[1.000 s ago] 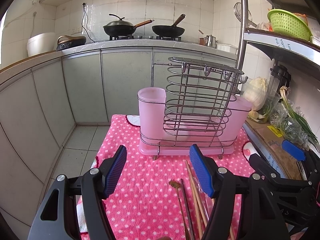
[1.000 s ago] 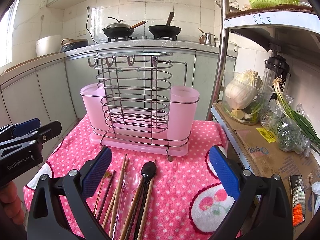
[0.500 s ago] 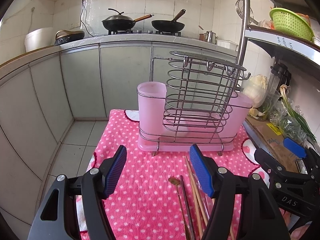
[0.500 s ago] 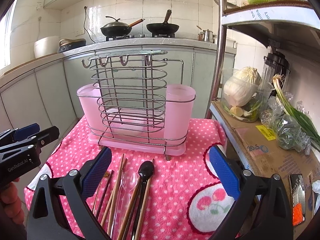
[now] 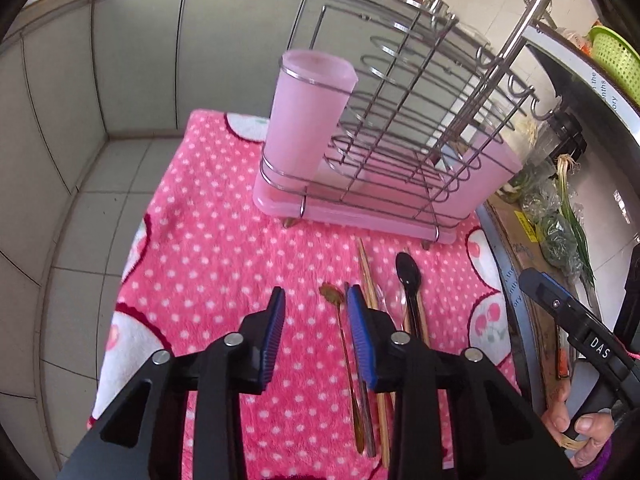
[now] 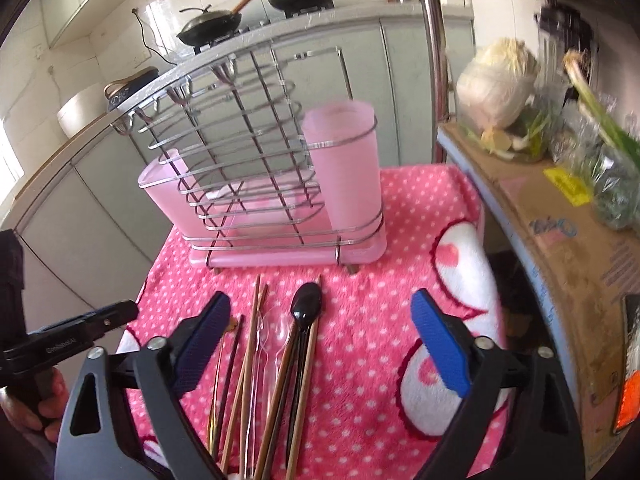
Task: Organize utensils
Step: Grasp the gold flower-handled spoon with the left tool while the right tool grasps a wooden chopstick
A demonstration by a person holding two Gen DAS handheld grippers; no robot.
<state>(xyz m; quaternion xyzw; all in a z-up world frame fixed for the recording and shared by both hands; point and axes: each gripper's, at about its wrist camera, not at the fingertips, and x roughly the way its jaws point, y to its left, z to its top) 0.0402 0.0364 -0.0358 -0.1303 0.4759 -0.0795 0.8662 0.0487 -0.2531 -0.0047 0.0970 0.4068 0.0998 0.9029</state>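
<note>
The left tongs (image 5: 316, 320) are partly open and hold nothing; the right tongs (image 6: 320, 344), marked "DAS", gape wide and empty. The utensils (image 6: 276, 360) lie on the pink-clothed desk (image 6: 380, 288), at 6 o'clock from the rack (image 6: 264, 184). The box (image 6: 560, 232) lettering is perhaps "Taiso".

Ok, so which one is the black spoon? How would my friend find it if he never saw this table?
Find the pink polka-dot cloth with the wire rack holding pink plastic cups. In front of the rack lies a row of long utensils, mostly brown wooden chopsticks. The black plastic spoon is among them, bowl end toward the rack; it is the only shiny black, rounded one, beside a clear plastic spoon.
</note>
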